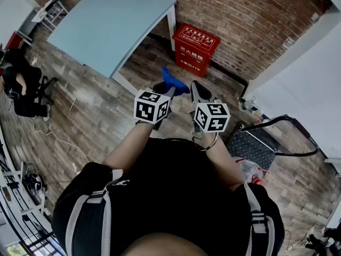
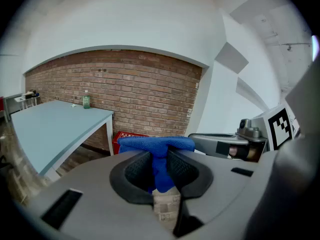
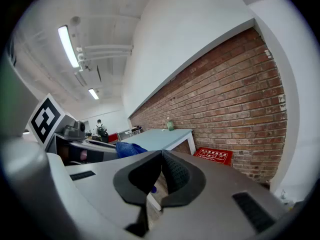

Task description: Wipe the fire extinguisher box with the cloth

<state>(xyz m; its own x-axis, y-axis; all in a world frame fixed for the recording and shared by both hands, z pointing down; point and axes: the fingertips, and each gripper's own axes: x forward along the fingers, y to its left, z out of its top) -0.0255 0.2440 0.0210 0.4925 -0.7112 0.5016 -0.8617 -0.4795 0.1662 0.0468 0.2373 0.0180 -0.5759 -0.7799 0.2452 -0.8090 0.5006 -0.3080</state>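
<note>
Left hand-held gripper (image 2: 160, 166) clamped on crumpled blue cloth (image 2: 155, 144); right hand-held gripper (image 3: 161, 159) pinched together, empty. Red fire extinguisher box (image 1: 196, 47) at brick wall (image 1: 256, 31), well ahead. Close in; press cloth flat.

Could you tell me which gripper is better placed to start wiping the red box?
The left gripper: it is shut on the blue cloth, while the right gripper is shut and empty.

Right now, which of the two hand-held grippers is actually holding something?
The left hand-held gripper: its jaws pinch the blue cloth. The right hand-held gripper is shut on nothing.
</note>
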